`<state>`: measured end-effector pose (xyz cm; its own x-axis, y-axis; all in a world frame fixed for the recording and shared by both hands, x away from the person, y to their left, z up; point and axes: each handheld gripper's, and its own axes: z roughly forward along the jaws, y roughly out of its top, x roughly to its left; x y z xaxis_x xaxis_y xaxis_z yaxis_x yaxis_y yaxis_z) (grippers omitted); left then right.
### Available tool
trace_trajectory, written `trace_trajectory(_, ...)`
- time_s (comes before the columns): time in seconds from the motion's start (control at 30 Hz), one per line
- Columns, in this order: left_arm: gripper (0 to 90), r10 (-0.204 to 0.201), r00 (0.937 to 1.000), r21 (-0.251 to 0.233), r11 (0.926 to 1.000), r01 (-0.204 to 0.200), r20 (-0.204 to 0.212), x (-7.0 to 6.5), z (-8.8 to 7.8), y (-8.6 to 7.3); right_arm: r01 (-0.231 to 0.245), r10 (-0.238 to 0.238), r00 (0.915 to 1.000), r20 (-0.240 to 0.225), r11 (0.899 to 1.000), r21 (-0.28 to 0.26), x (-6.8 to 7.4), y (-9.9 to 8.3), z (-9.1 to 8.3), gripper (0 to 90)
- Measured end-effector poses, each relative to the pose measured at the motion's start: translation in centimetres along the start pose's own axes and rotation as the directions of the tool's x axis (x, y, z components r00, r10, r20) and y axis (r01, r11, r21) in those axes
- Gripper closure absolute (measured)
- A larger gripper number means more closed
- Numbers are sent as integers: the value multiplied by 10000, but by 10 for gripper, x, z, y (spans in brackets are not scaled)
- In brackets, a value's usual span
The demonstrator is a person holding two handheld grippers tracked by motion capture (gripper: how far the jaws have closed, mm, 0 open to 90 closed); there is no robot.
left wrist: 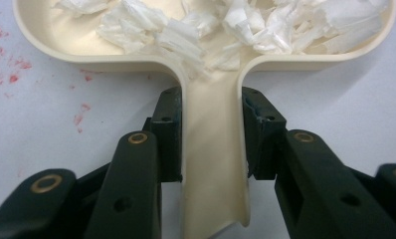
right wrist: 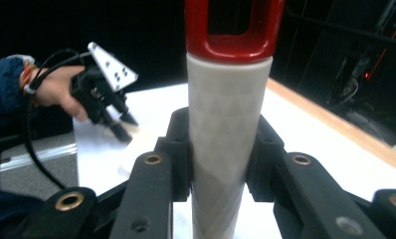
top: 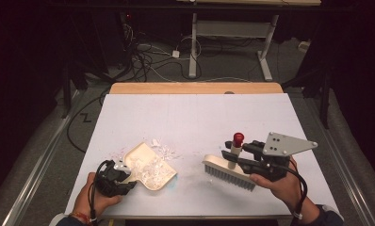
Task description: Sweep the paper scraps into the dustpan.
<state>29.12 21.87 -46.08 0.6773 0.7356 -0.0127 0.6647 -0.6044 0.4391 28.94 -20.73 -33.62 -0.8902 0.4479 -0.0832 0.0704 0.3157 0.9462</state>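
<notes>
the left gripper (top: 125, 175) has its jaws clamped on the handle of the cream dustpan (top: 150, 165), which lies near the surface's (top: 199, 117) front left (shredded white paper (left wrist: 206, 30) inside). the right gripper (top: 240, 153) grips the brush (top: 228, 172) handle, bristles down.

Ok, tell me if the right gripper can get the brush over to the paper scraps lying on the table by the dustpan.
Probably yes. The right gripper is shut on the brush handle, and bare table lies between the bristles and the loose scraps. The dustpan, held by the left gripper, sits just beside them.
</notes>
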Motion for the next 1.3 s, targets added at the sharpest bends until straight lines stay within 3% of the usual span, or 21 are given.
trace_trajectory(0.23, 633, 56, 10000, 20, 10000, -56, -47, 0, 0, 0, -196, 205, 9997, -102, 9961, 857, 6, -21, -7, 700)
trace_trajectory(0.4, 633, 11, 10000, 43, 10000, -10, -33, -1, 0, 0, -243, 261, 9995, -162, 9943, 1036, 4, -28, 6, 700)
trace_trajectory(0.7, 633, 72, 9999, 49, 10000, -72, -74, -1, 2, 1, 381, -376, 9993, -86, 9973, 634, 0, -13, 56, 700)
trace_trajectory(0.83, 633, 39, 10000, 30, 10000, -39, -13, 0, 3, 1, 450, -450, 9990, -27, 9982, 395, -7, -7, 85, 700)
trace_trajectory(0.97, 633, 40, 10000, -4, 10000, -40, 4, 1, 3, 1, 394, -390, 9988, -300, 9991, 122, -10, 0, 109, 700)
trace_trajectory(1.23, 633, -59, 10000, -83, 9999, 59, -43, 4, 2, 0, 263, -279, 9990, -358, 9986, -457, -17, 23, 129, 699)
trace_trajectory(1.3, 632, -87, 10000, -115, 9999, 86, -40, 4, 2, 0, 327, -337, 9993, -143, 9976, -607, -20, 29, 134, 699)
